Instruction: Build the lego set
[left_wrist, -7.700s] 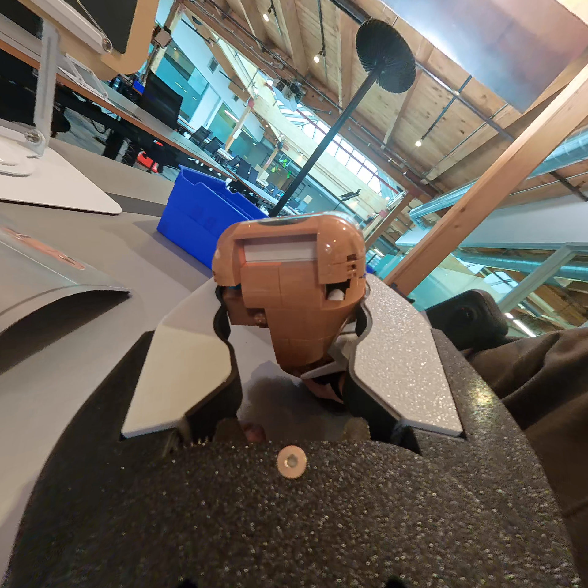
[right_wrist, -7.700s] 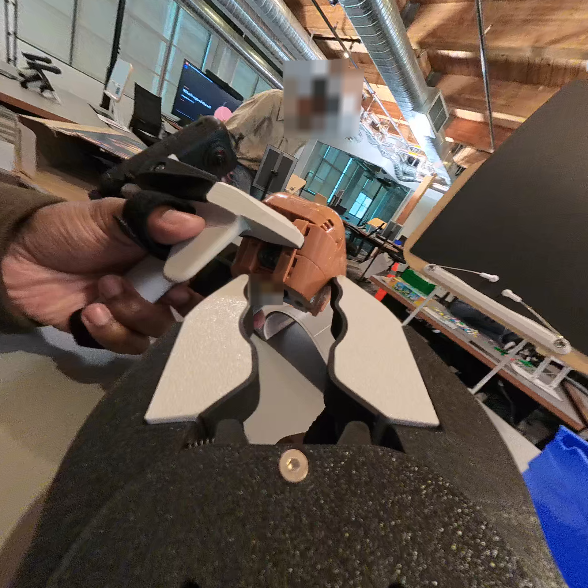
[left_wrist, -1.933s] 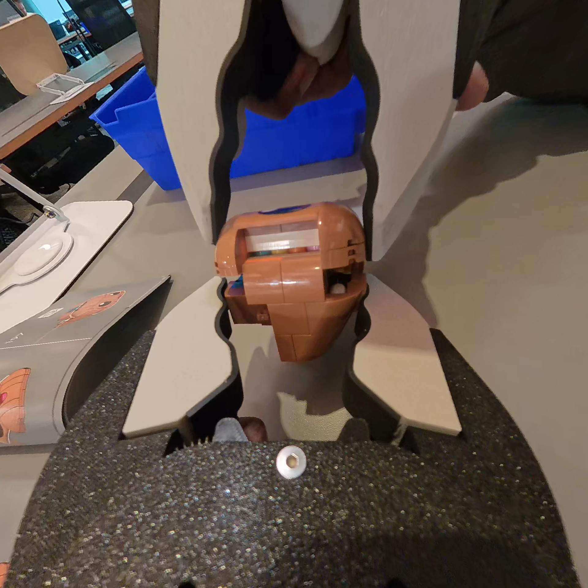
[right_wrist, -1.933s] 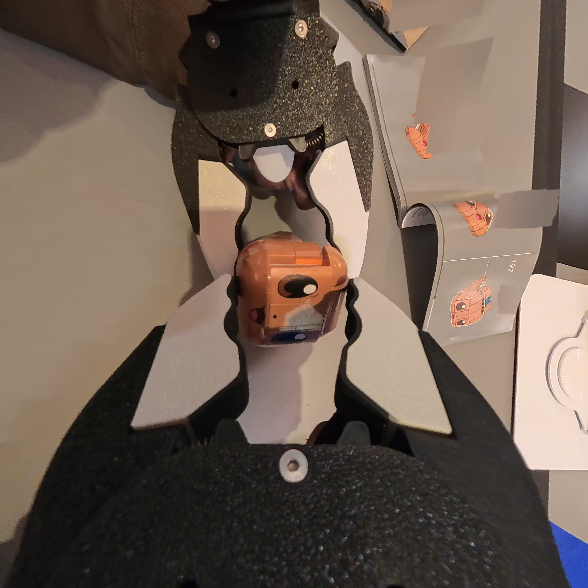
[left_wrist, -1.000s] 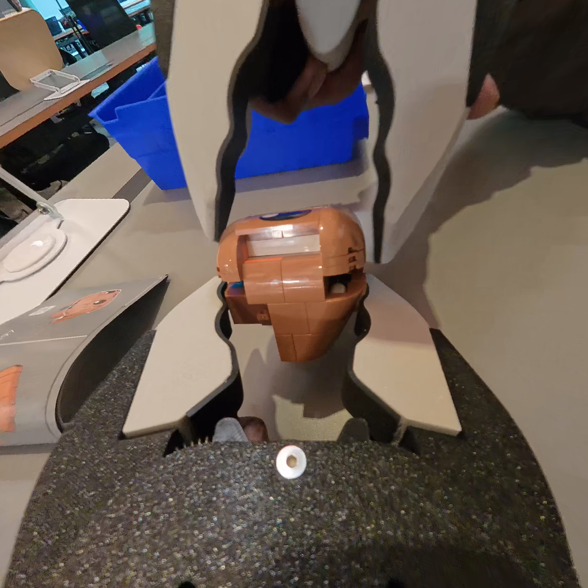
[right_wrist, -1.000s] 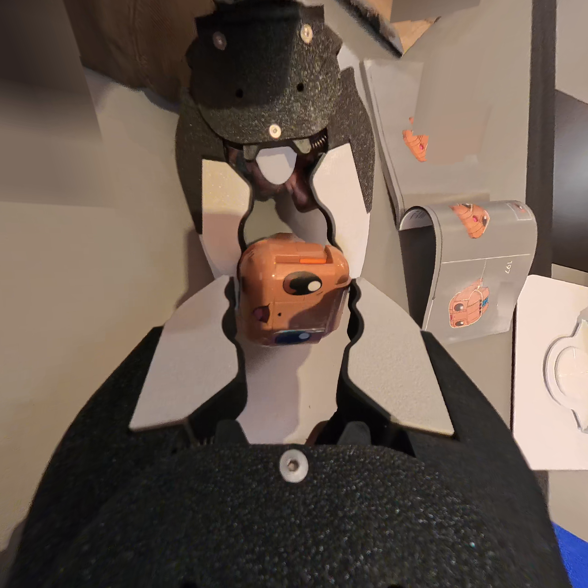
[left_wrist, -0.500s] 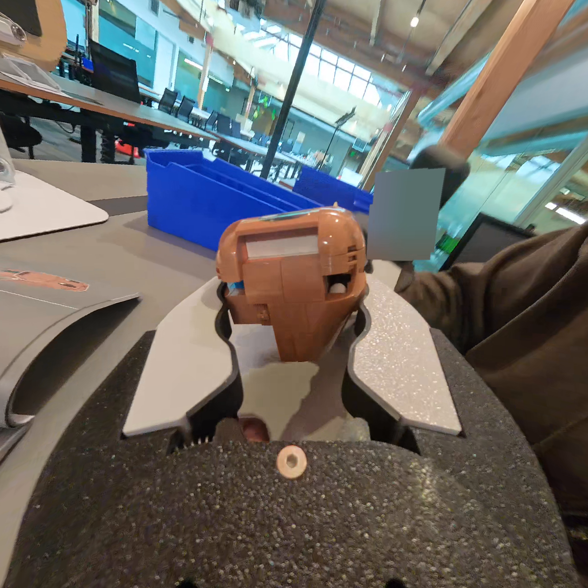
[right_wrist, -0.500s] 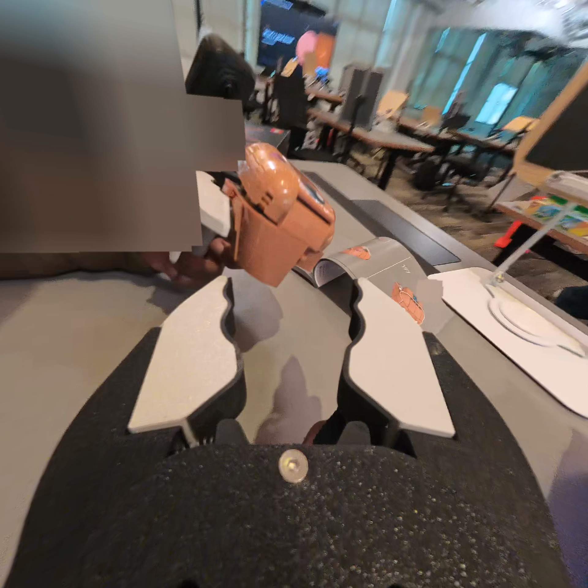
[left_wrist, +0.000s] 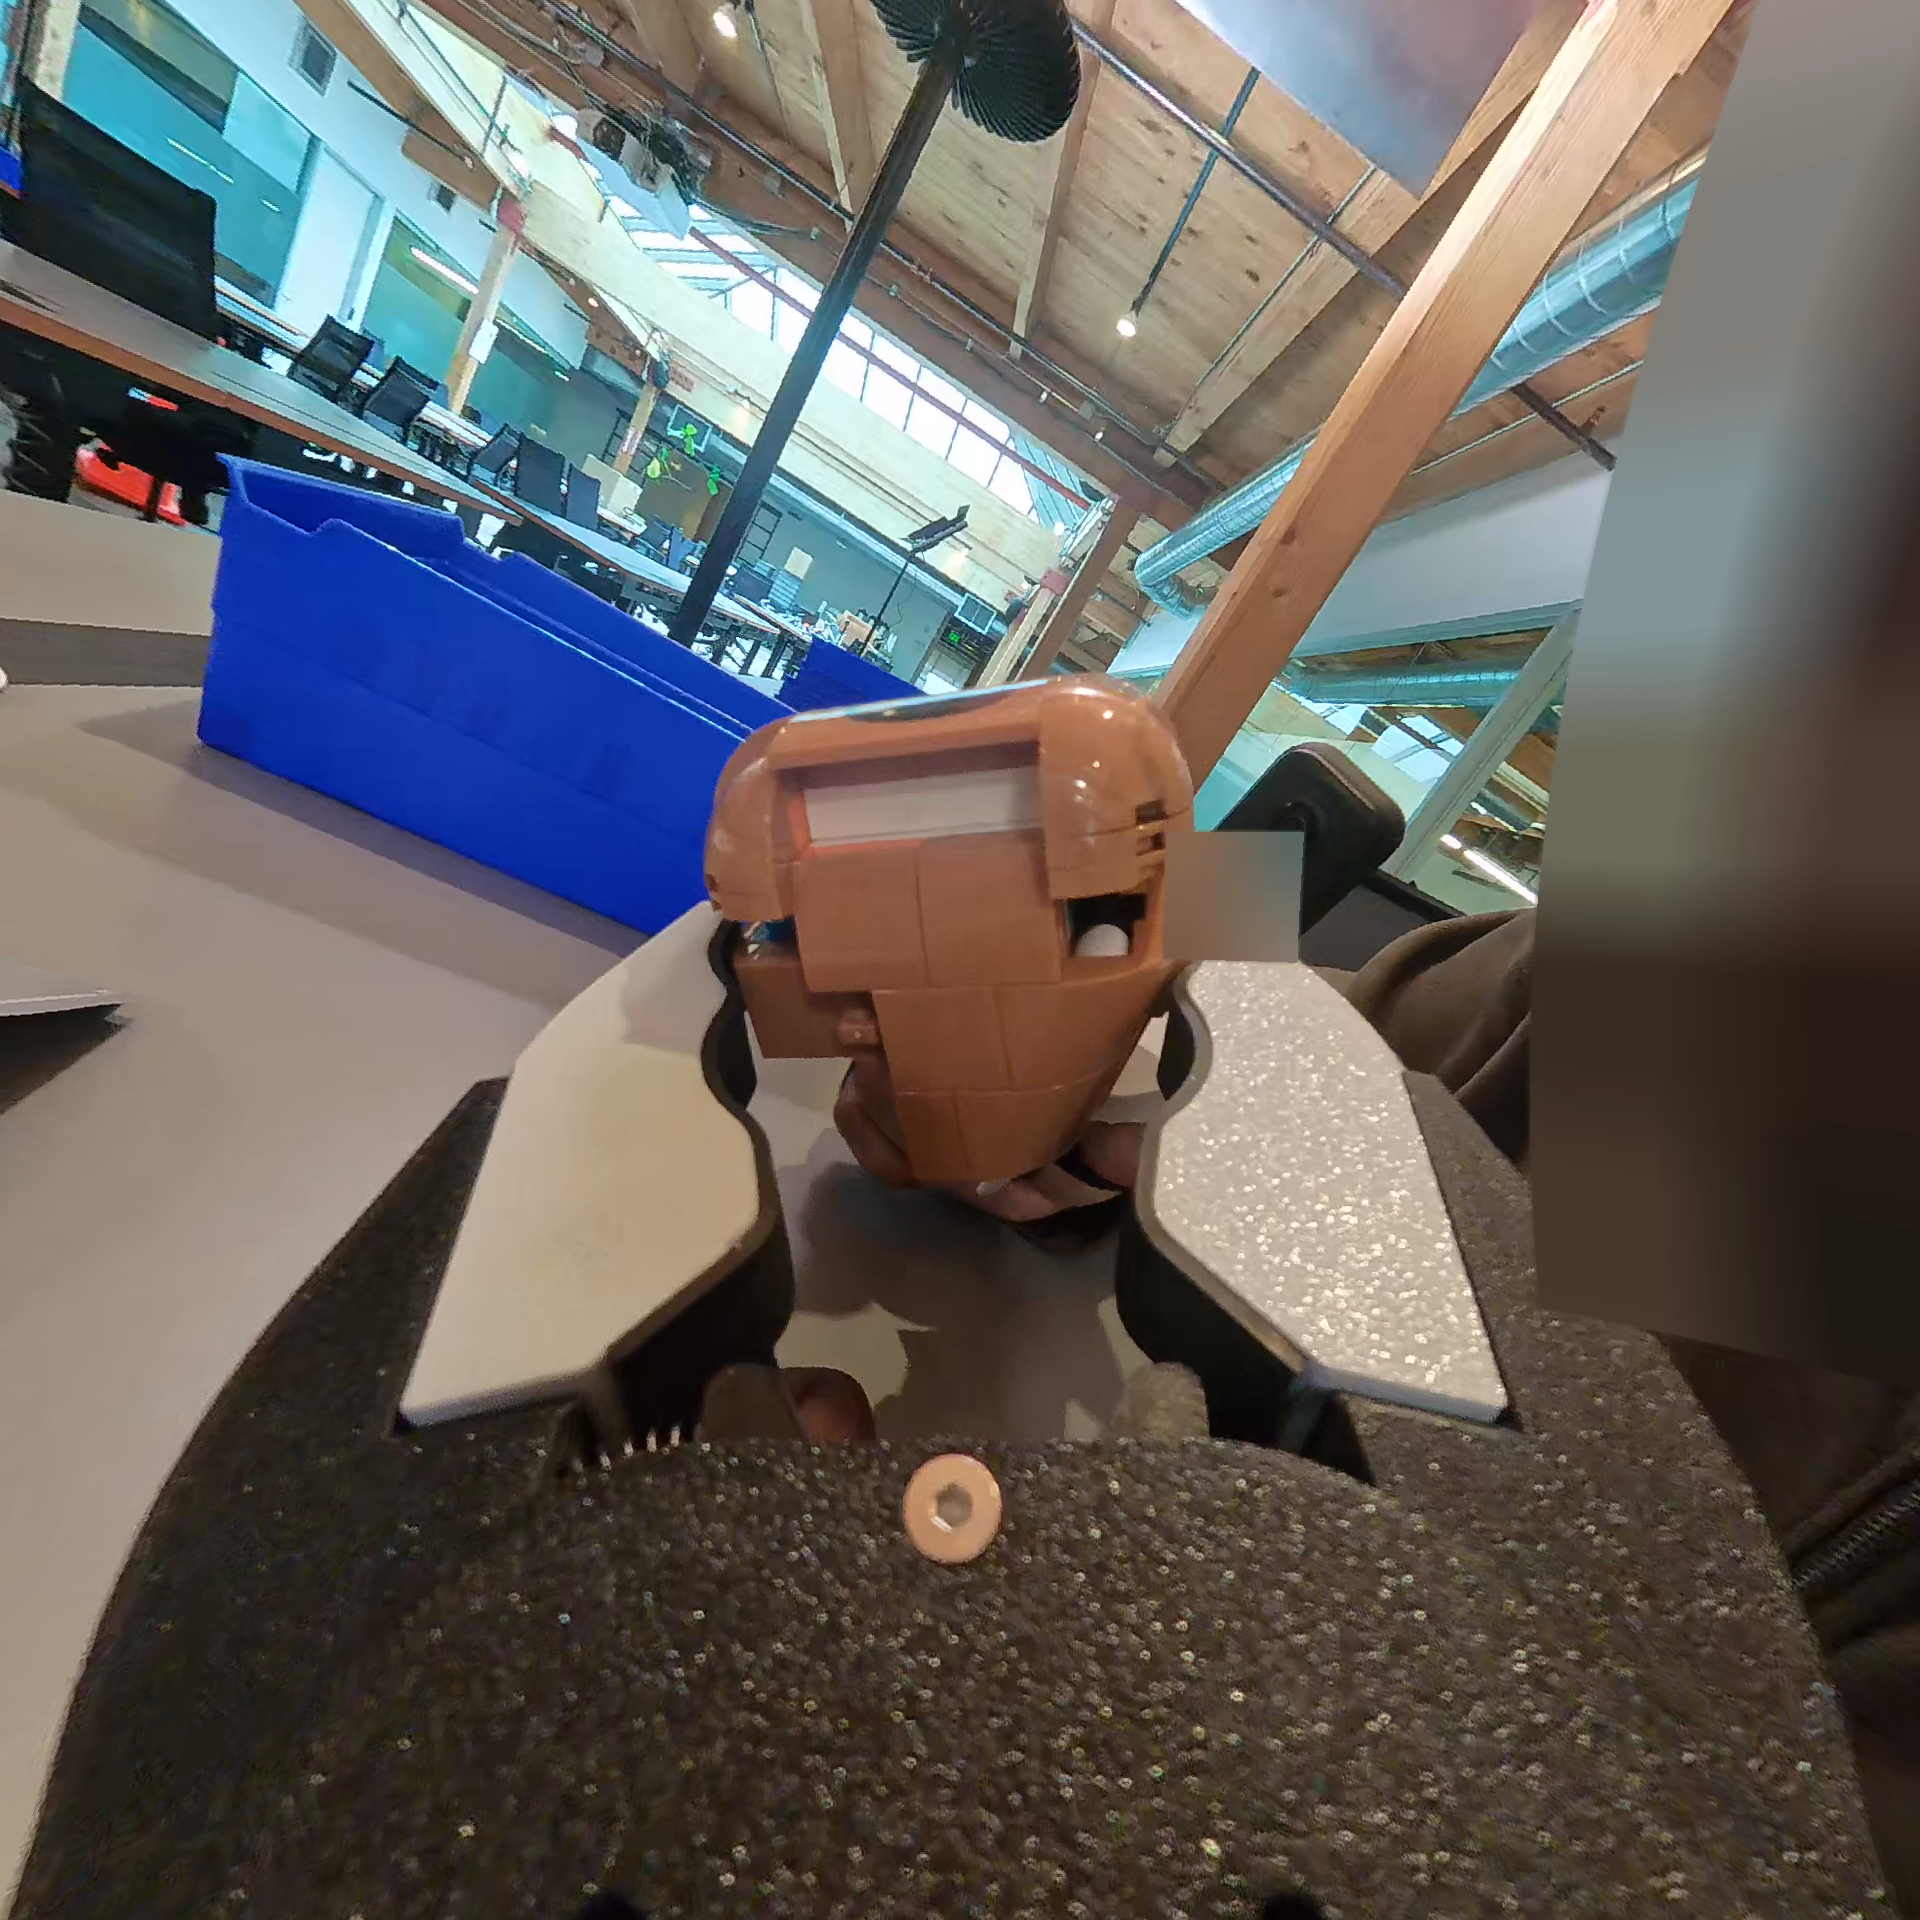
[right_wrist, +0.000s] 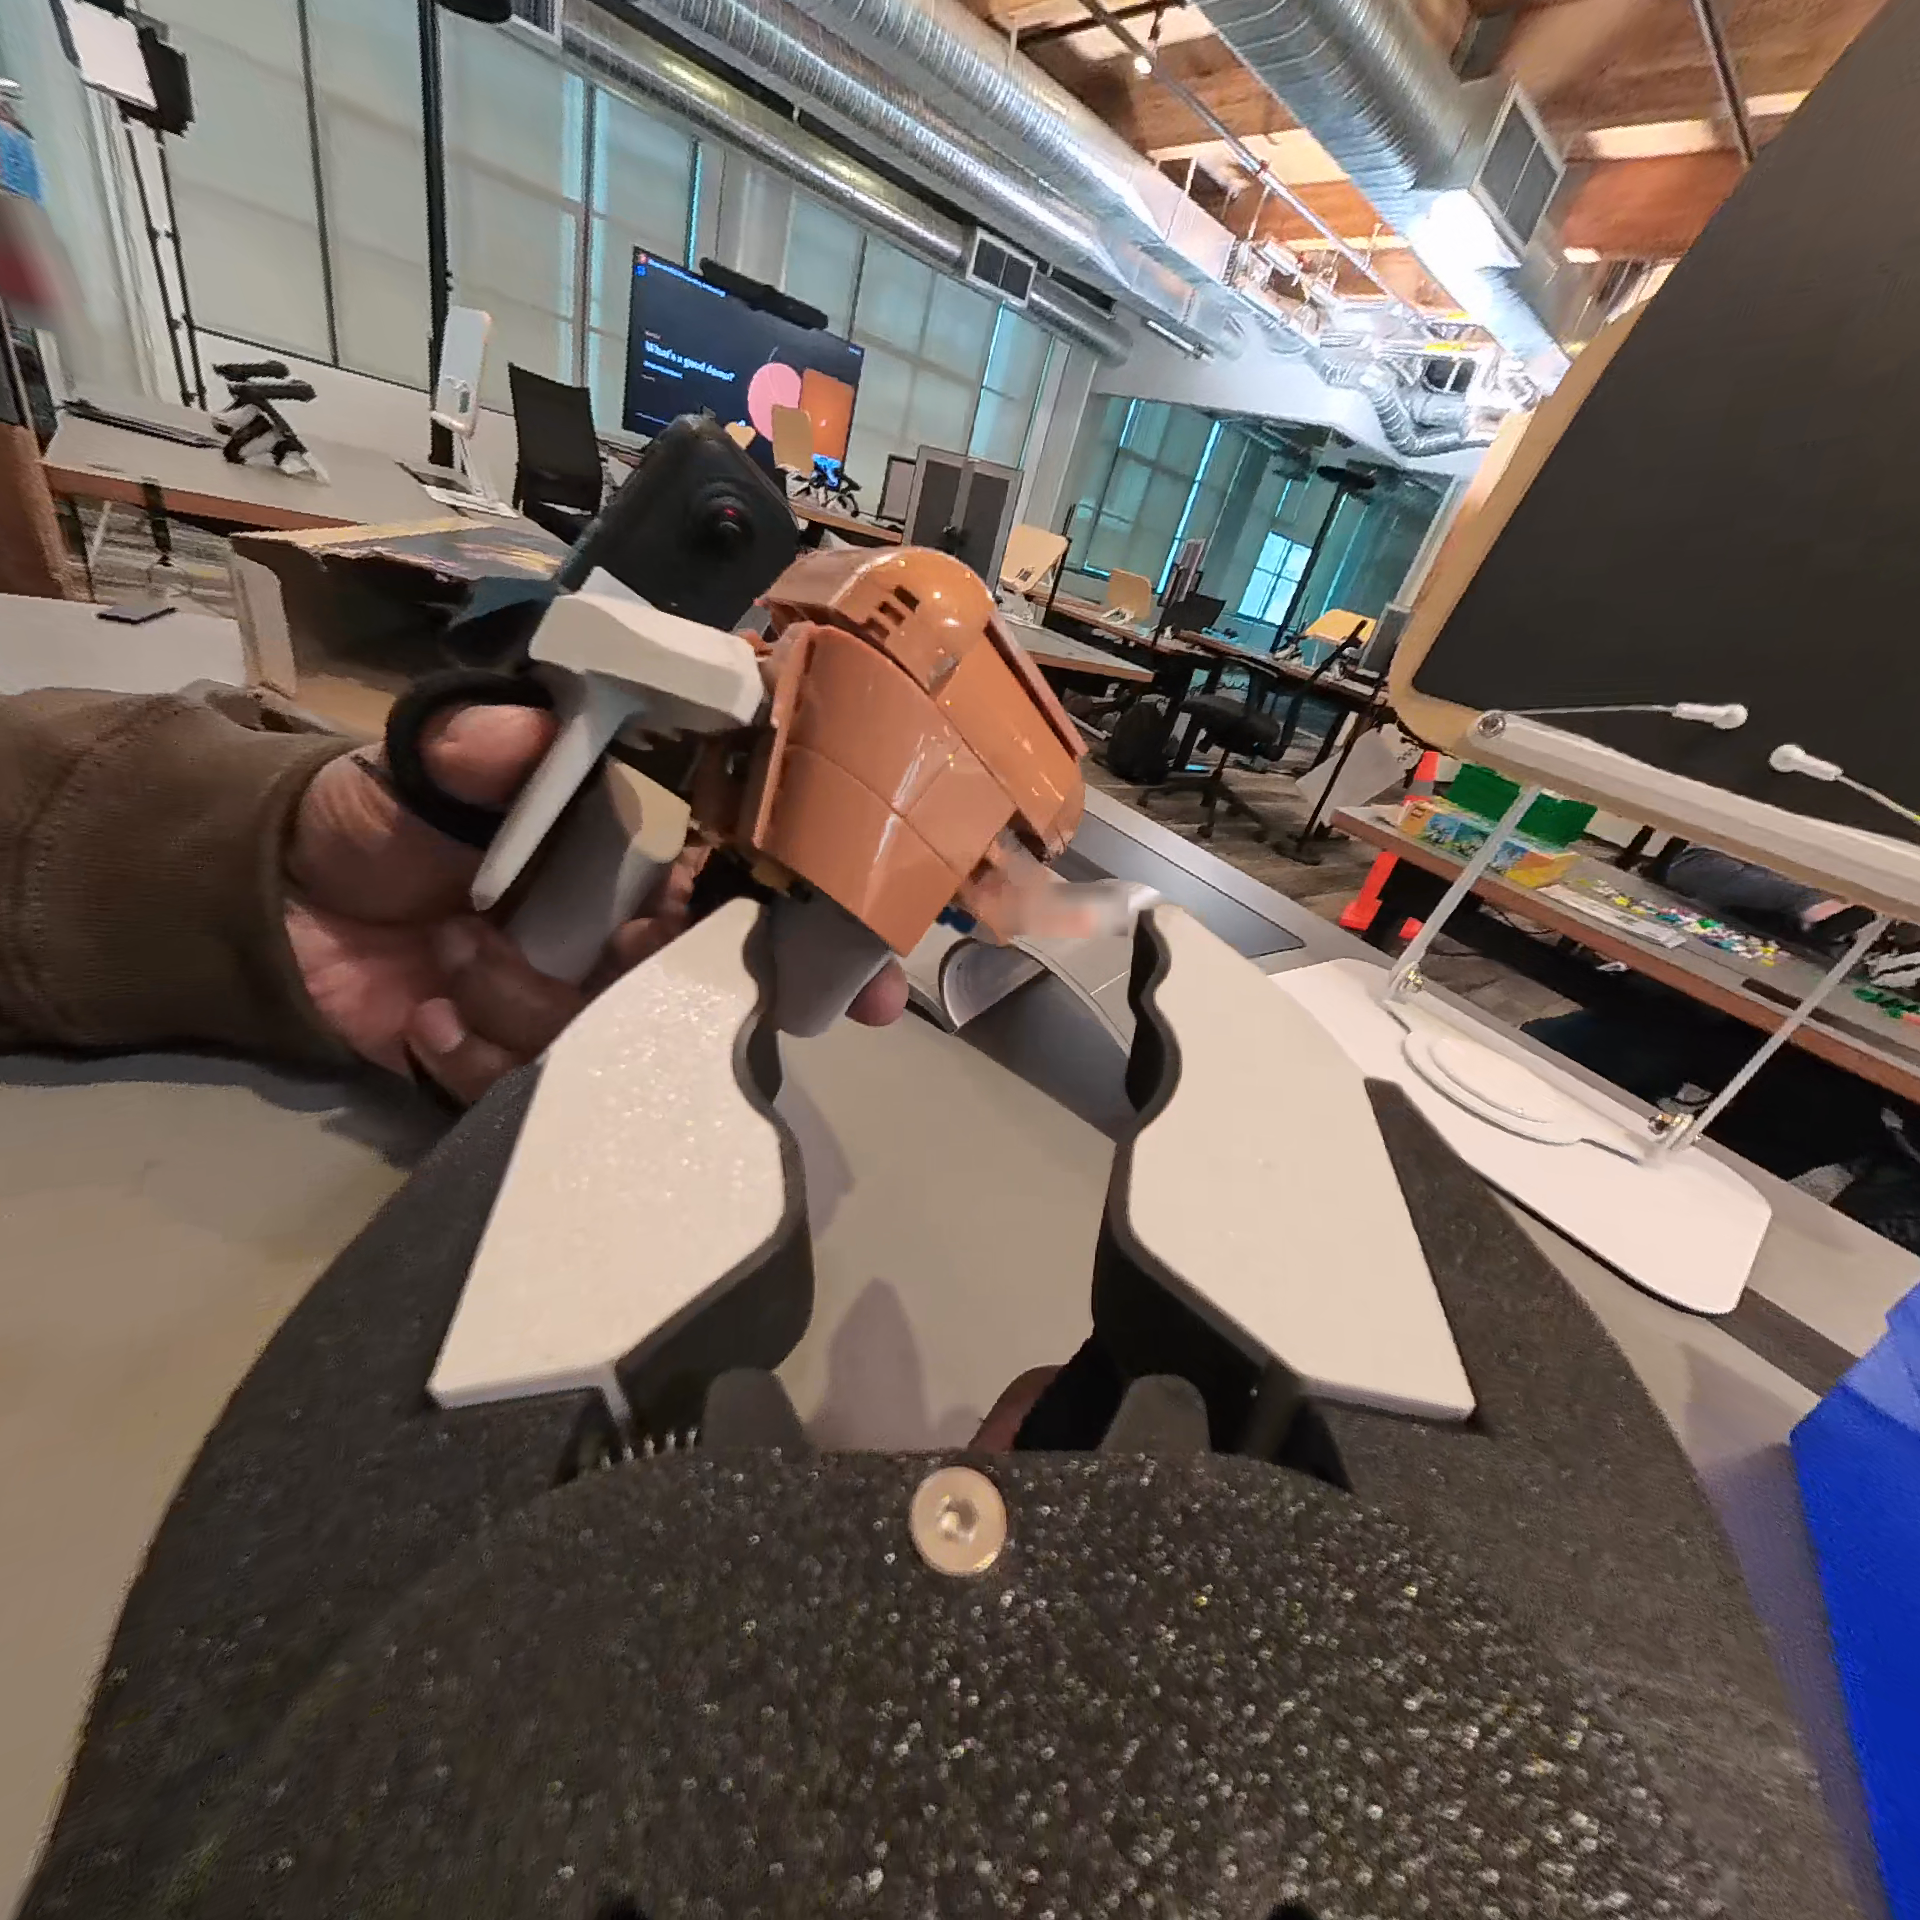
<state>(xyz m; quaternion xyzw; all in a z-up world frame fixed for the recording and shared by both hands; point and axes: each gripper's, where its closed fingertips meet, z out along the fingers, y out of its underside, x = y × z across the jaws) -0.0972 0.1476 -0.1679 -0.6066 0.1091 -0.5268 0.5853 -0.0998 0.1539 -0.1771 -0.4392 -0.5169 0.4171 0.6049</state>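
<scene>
Both raised off table, left hand-held gripper (left_wrist: 951, 987) pinching brown lego model (left_wrist: 951, 904), right hand-held gripper (right_wrist: 951, 987) spread (only its view shows booklet (right_wrist: 1023, 982)).

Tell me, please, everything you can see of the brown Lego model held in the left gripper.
The brown Lego model is a rounded build of glossy tan-brown plastic bricks, wide on top and tapering to a narrow base. A pale strip runs across its upper face, and a small white piece sits in a side recess. The left gripper clamps its flanks and holds it in the air above the grey table; the right gripper stands open just below it.
</scene>
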